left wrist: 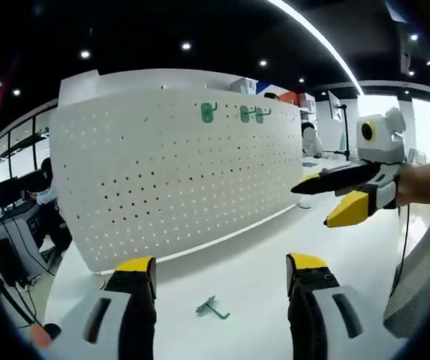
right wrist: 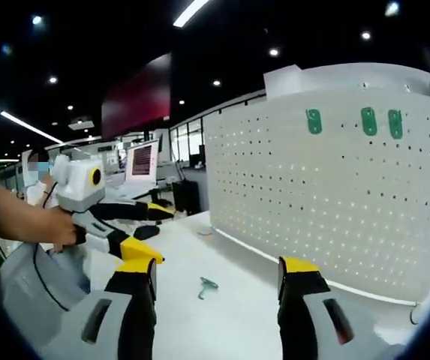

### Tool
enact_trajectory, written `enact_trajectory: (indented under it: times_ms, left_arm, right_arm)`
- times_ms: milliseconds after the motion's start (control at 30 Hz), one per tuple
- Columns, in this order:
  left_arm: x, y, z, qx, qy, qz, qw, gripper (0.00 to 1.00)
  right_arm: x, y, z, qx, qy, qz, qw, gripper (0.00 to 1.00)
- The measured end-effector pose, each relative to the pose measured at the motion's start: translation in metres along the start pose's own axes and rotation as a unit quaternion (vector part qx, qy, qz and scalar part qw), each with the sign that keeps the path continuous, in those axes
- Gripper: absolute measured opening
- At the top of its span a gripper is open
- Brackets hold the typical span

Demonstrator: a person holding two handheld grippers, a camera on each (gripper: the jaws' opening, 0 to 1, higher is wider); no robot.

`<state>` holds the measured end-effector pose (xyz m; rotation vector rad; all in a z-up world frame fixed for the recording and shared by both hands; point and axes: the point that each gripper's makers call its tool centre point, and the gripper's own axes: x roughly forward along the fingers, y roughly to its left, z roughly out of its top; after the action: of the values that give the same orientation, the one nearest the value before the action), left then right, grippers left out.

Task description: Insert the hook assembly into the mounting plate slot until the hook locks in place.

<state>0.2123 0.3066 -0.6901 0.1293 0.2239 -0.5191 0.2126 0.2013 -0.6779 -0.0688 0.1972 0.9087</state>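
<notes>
Left gripper view. At far left, beyond the left end of the pegboard [left wrist: 177,172], a person [left wrist: 47,196] sits at a desk with monitors. The pegboard, a white perforated panel, stands upright on the white table [left wrist: 252,247]; three green hooks [left wrist: 233,113] are mounted in its upper rows. The left gripper [left wrist: 221,274] rises in front of the pegboard with its yellow-tipped jaws spread wide and nothing between them. A loose green hook assembly [left wrist: 212,307] lies flat on the table in front of the pegboard, in the open space between those jaws and touching neither. To the right of the pegboard, the right gripper [left wrist: 327,199] is held by a hand [left wrist: 425,184]; its jaws stand apart and empty.

Right gripper view. To the left of the pegboard [right wrist: 335,195], a hand [right wrist: 61,229] holds the left gripper [right wrist: 151,240], its two jaws parted and holding nothing. The hook assembly [right wrist: 207,286] lies on the table [right wrist: 222,315] in front of the pegboard's left end, seen between the jaws of the right gripper [right wrist: 216,274], which are wide open and grasp nothing. Three green hooks [right wrist: 365,121] sit near the pegboard's top right.
</notes>
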Motion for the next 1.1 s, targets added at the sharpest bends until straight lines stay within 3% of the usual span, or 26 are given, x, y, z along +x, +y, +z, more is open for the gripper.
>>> enact_trajectory:
  times_ms: [233,533,1100]
  left_arm:
    - [-0.006,-0.001,0.002,0.002,-0.002,-0.001,1.0,0.72]
    - [-0.004,-0.002,-0.007,-0.005,0.002,-0.002,1.0,0.71]
    - [0.0,-0.012,-0.014,-0.003,0.008,-0.017,0.9998,0.7]
  right_arm:
    - [0.015,-0.002,-0.008,-0.014,0.016,0.012,0.9997,0.52]
    - [0.039,-0.003,-0.024,-0.016,0.043,0.029,0.9985,0.5]
    - [0.075,-0.006,-0.053,-0.032,0.083,0.05,0.9947,0.35]
